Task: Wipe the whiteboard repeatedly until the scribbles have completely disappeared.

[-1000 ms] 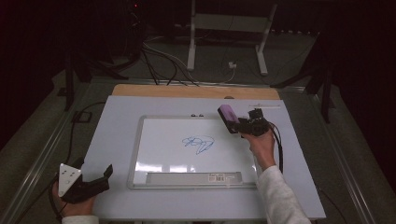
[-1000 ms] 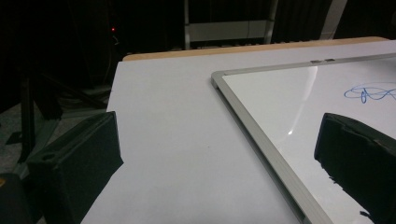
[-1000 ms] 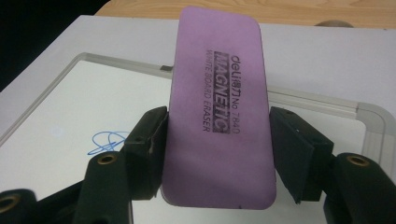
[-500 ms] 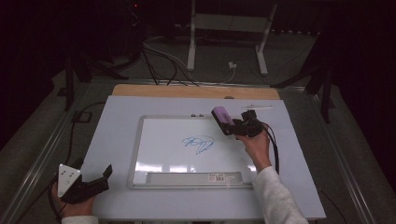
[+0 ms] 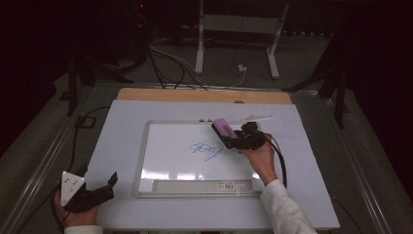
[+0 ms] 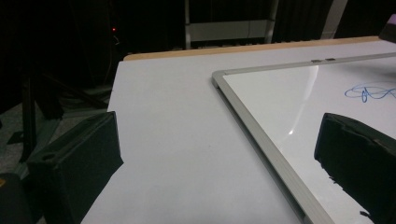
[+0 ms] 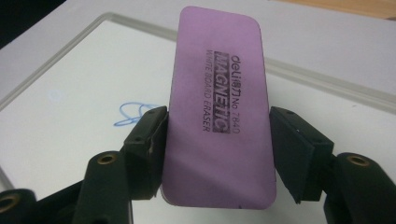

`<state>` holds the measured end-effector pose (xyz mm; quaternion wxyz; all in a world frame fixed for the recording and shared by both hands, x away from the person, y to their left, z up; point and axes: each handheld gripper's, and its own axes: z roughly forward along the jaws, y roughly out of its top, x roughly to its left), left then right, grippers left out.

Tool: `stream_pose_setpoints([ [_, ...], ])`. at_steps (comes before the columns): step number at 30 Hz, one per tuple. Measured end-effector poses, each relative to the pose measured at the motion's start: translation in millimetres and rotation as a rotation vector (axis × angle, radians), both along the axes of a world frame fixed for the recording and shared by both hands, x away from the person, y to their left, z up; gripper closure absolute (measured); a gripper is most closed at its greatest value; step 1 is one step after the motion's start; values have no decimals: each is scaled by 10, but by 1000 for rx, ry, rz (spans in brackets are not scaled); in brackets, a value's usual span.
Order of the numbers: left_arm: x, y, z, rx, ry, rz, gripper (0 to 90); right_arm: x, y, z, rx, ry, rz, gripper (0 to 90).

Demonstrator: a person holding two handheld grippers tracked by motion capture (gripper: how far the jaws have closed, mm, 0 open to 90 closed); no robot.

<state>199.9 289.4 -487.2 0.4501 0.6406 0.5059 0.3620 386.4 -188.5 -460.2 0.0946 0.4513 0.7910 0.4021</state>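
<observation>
Right gripper [image 5: 233, 138], clamped on purple eraser [image 7: 217, 102], now lowered toward blue scribble [image 5: 206, 149] on whiteboard [image 5: 165, 161], presumably for wiping; left gripper [image 5: 104, 187] agape, idle.

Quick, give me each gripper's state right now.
Left gripper: open, holding nothing, at the table's near left corner.
Right gripper: shut on the purple eraser, above the whiteboard near the blue scribble.
</observation>
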Motion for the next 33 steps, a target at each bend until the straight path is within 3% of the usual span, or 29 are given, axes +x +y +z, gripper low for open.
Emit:
stream_pose_setpoints([
  [10, 2, -3, -3, 2, 1, -1, 13, -160, 174, -147, -47, 1, 52, 399],
  [21, 5, 1, -7, -1, 3, -1, 13, -203, 331, -279, -136, -6, 84, 398],
  [28, 4, 0, -6, -1, 3, -2, 13, -197, 350, -349, -165, 6, 94, 394],
  [33, 7, -3, -9, 1, 6, -3, 13, -196, 374, -337, -168, 15, 98, 269],
])
